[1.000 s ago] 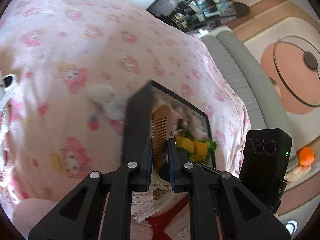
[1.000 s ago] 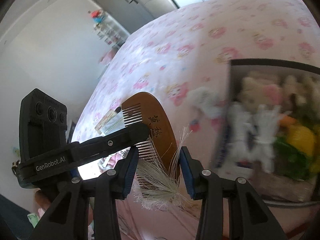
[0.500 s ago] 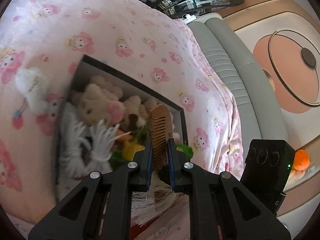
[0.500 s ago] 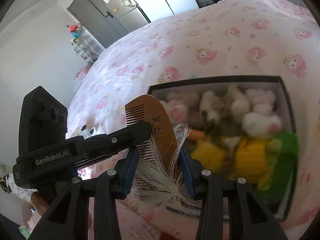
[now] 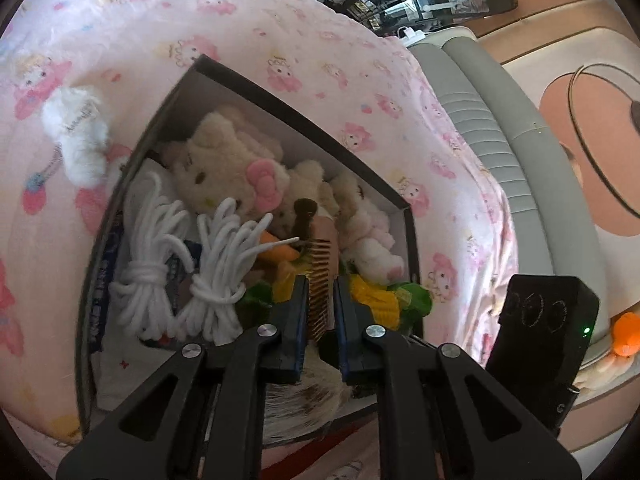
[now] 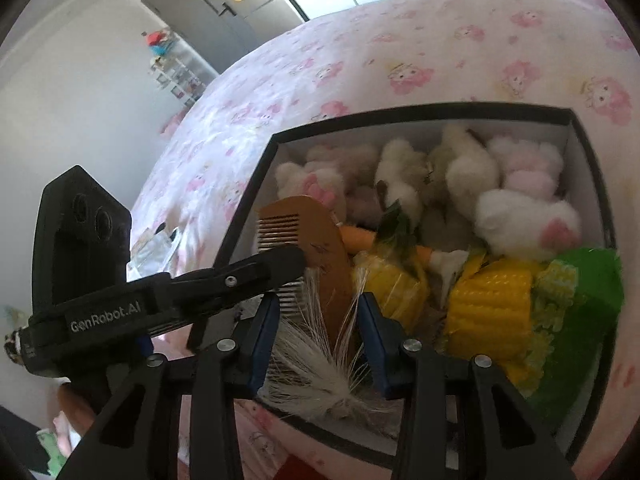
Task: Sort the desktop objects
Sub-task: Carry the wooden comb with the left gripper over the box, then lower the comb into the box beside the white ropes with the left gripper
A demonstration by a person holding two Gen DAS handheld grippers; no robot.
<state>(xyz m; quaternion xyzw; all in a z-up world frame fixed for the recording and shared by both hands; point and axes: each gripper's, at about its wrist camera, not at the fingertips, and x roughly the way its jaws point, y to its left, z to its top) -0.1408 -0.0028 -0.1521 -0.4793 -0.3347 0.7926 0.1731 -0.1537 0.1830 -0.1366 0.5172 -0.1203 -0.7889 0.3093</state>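
My left gripper [image 5: 321,280] is shut on a wooden comb [image 5: 320,268] with a white tassel, holding it over a black box [image 5: 280,104]. The box holds plush toys [image 5: 224,168], white cord bundles [image 5: 212,276] and toy corn and carrot. In the right wrist view the comb [image 6: 316,248] stands between my right gripper's [image 6: 316,312] open fingers, with the left gripper's finger [image 6: 248,276] clamped across it. The tassel [image 6: 320,372] hangs at the box's [image 6: 400,114] near edge. Toy corn [image 6: 488,300] lies to the right.
A small white plush [image 5: 78,134] lies on the pink cartoon-print bedsheet [image 5: 120,20] left of the box. A grey padded headboard [image 5: 480,120] runs along the right. A flat packet [image 6: 156,244] lies on the sheet far left in the right wrist view.
Both grippers have moved with the comb over the box, which now fills both views. The comb has sunk lower among the toys.
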